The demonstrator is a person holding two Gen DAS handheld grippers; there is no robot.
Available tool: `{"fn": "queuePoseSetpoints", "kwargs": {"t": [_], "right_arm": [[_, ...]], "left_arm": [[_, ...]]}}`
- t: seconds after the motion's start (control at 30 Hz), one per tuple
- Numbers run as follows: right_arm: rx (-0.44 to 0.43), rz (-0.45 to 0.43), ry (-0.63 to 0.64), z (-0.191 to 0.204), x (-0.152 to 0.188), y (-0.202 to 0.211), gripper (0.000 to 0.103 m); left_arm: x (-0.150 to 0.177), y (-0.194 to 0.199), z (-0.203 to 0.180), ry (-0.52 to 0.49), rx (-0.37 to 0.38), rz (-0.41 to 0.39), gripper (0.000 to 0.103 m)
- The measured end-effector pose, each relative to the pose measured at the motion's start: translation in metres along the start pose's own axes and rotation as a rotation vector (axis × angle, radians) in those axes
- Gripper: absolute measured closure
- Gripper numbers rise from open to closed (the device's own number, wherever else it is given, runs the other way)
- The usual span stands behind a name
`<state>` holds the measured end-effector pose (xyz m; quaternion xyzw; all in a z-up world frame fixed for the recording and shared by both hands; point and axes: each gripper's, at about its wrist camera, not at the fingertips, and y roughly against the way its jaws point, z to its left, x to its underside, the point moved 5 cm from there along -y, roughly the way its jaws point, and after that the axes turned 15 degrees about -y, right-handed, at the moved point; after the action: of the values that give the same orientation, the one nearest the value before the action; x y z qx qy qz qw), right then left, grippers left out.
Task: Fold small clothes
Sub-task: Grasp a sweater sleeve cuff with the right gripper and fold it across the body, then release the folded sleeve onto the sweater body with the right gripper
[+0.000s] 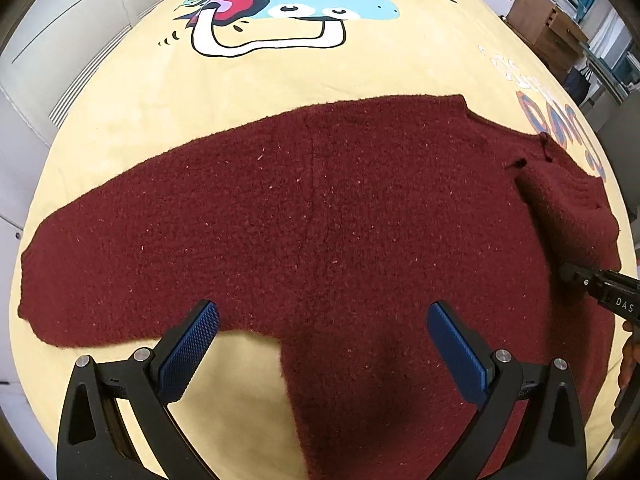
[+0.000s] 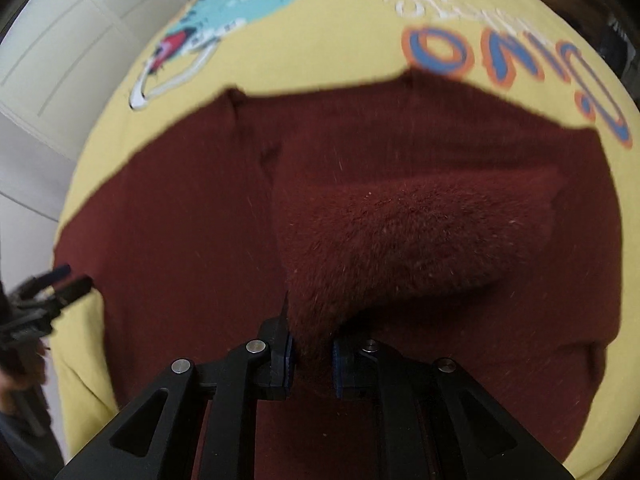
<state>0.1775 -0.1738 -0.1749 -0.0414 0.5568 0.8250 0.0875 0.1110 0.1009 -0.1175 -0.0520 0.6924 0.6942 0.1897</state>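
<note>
While our right tool [image 2: 312, 360] clamps the folded sleeve [image 2: 400, 240], the sweater [image 1: 320, 208] runs left to right. Our left tool [image 1: 322, 344], released, hovers nearest the outstretched sleeve [image 1: 120, 260].

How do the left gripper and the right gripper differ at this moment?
The left gripper is open, with its blue pads wide apart, while the right gripper is shut on the sweater's sleeve. The left gripper holds nothing and hovers above the sweater near its left sleeve; the right gripper has lifted its sleeve over the body. Both are black with blue pads, above the same yellow printed cloth.
</note>
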Motion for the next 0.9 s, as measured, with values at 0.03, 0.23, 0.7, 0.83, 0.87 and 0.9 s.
{"fn": "queuePoseSetpoints", "kwargs": {"t": [0.03,0.23,0.7,0.83,0.87,0.9], "right_arm": [[-0.003,0.002,-0.008,-0.001,0.001,-0.001,0.085],[0.033,-0.011,-0.014,-0.008,-0.004,0.013,0.039],[0.193,-0.06,-0.031,-0.091,0.029,0.054,0.01],[0.201,-0.072,-0.1,-0.125,0.032,0.067,0.009],[0.203,-0.079,-0.114,-0.133,0.032,0.071,0.008],[0.207,-0.086,-0.127,-0.14,0.032,0.074,0.008]], "left_arm": [[0.0,0.0,-0.001,-0.003,-0.007,0.0,0.001],[-0.006,0.001,-0.007,-0.023,-0.012,-0.005,0.001],[-0.044,0.008,-0.094,-0.282,0.019,-0.059,0.001],[-0.068,0.005,-0.149,-0.402,0.048,-0.073,0.001],[-0.074,0.003,-0.166,-0.43,0.065,-0.073,0.001],[-0.078,0.001,-0.177,-0.451,0.077,-0.072,0.001]]}}
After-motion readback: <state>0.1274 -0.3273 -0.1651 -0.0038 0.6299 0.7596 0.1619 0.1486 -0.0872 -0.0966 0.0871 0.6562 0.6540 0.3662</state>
